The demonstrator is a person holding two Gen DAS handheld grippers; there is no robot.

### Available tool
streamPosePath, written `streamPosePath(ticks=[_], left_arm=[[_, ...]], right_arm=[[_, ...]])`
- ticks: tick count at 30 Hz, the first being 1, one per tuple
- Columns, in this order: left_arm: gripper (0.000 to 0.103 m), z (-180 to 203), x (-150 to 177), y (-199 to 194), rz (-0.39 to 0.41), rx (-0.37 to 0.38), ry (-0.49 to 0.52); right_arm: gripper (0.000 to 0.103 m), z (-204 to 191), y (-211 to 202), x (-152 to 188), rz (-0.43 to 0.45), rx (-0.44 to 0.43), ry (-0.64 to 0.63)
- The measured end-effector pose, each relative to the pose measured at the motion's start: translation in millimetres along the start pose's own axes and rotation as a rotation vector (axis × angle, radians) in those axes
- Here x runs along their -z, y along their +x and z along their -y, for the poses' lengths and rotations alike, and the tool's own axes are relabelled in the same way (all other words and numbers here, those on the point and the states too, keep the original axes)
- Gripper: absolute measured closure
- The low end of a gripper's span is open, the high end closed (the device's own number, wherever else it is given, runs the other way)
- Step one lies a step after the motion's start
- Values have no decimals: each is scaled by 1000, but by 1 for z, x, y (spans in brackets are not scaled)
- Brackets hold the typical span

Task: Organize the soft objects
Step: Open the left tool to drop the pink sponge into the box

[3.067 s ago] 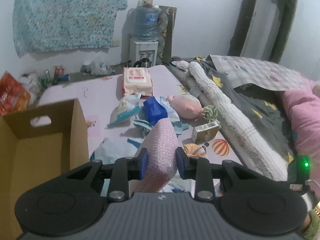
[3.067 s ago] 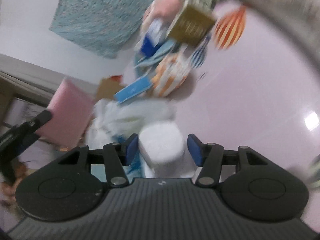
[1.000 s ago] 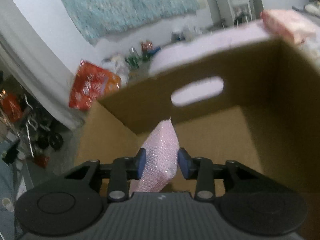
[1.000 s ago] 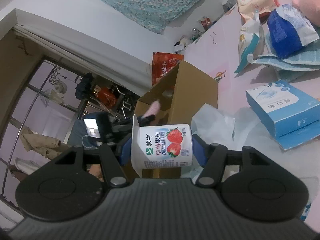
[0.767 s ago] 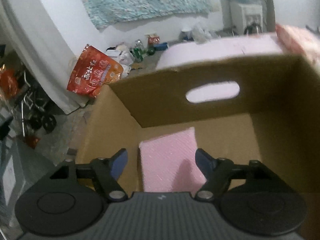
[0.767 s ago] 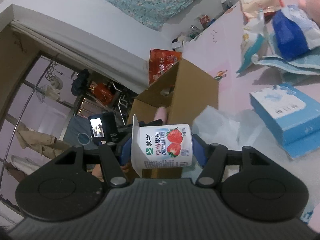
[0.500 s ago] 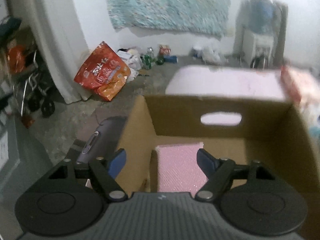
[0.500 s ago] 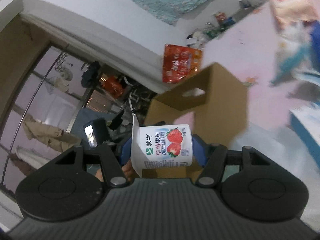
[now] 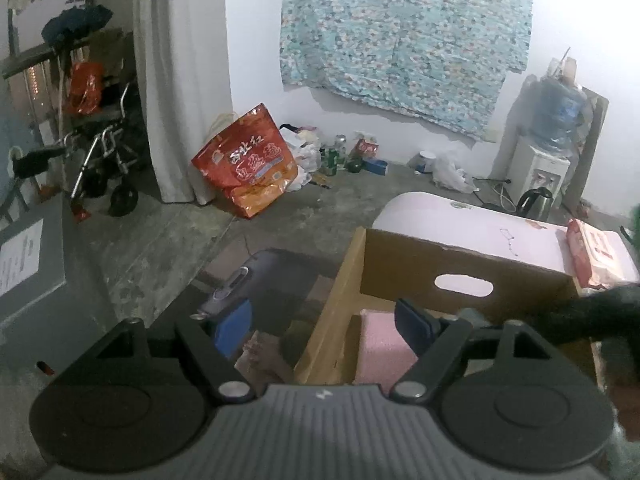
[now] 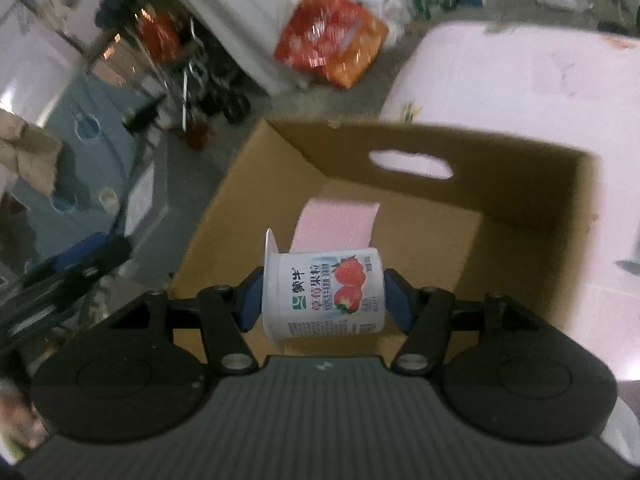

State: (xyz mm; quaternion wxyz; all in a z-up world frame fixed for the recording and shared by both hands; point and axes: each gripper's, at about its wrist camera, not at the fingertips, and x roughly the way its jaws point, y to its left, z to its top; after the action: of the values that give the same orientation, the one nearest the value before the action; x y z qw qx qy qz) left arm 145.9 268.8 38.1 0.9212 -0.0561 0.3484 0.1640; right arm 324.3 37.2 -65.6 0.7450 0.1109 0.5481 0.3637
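Observation:
An open cardboard box (image 9: 400,264) with a hand slot holds a pink sponge (image 9: 384,352) lying flat on its floor. My left gripper (image 9: 323,320) is open and holds nothing. It hangs above the box's left wall, well above the sponge. In the right wrist view the same box (image 10: 520,184) and sponge (image 10: 336,220) lie below my right gripper (image 10: 324,302), which is shut on a white strawberry yogurt cup (image 10: 324,288) held sideways over the box opening. The left gripper's fingers (image 10: 76,264) show at the left edge.
The box sits on a pink-covered surface (image 9: 460,220) with a wet-wipes pack (image 9: 600,252) behind it. On the floor are an orange bag (image 9: 248,160), a dark case (image 9: 248,280) and a wheeled frame (image 9: 108,160). A water dispenser (image 9: 544,160) stands by the wall.
My left gripper opened and dropped the pink sponge into the box, then rose and drew back to the left. My right gripper carried the yogurt cup from beside the box to over it.

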Motion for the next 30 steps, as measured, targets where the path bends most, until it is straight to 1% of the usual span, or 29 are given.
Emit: streamPosePath(ticks=[3, 5, 6, 8, 10, 13, 17, 19, 20, 22, 27, 29, 30], left_arm=[[23, -2, 3, 1, -9, -1, -10], [23, -2, 5, 4, -19, -2, -13], [23, -1, 5, 6, -25, 0, -14], [23, -2, 8, 7, -31, 6, -15], [23, -2, 9, 7, -35, 10, -15], [23, -2, 9, 7, -37, 11, -15], [23, -4, 9, 7, -36, 15, -22], [23, -4, 11, 7, -35, 16, -23], [23, -4, 12, 7, -34, 17, -23], [23, -6, 12, 6, -35, 17, -23], [23, -6, 12, 6, -35, 17, -25], [23, -7, 14, 5, -35, 16, -28], [23, -7, 15, 4, -35, 16, -28]], right_arm=[[42, 12, 33, -8, -75, -59, 83], [41, 16, 50, -11, -115, -54, 88], [40, 18, 58, -11, -122, -30, 93], [39, 23, 67, -13, -118, 34, 93], [38, 23, 63, -13, -93, 63, 75], [38, 18, 49, -16, -46, 82, 56], [38, 5, 27, -20, 12, 171, -49], [36, 0, 18, -20, 16, 181, -86], [35, -3, 15, -17, 13, 168, -106], [30, -15, 12, -13, -10, 141, -168], [30, -49, 24, 17, -75, 138, -327], [30, -60, 33, 29, -114, 164, -386], [30, -64, 38, 35, -135, 191, -423]])
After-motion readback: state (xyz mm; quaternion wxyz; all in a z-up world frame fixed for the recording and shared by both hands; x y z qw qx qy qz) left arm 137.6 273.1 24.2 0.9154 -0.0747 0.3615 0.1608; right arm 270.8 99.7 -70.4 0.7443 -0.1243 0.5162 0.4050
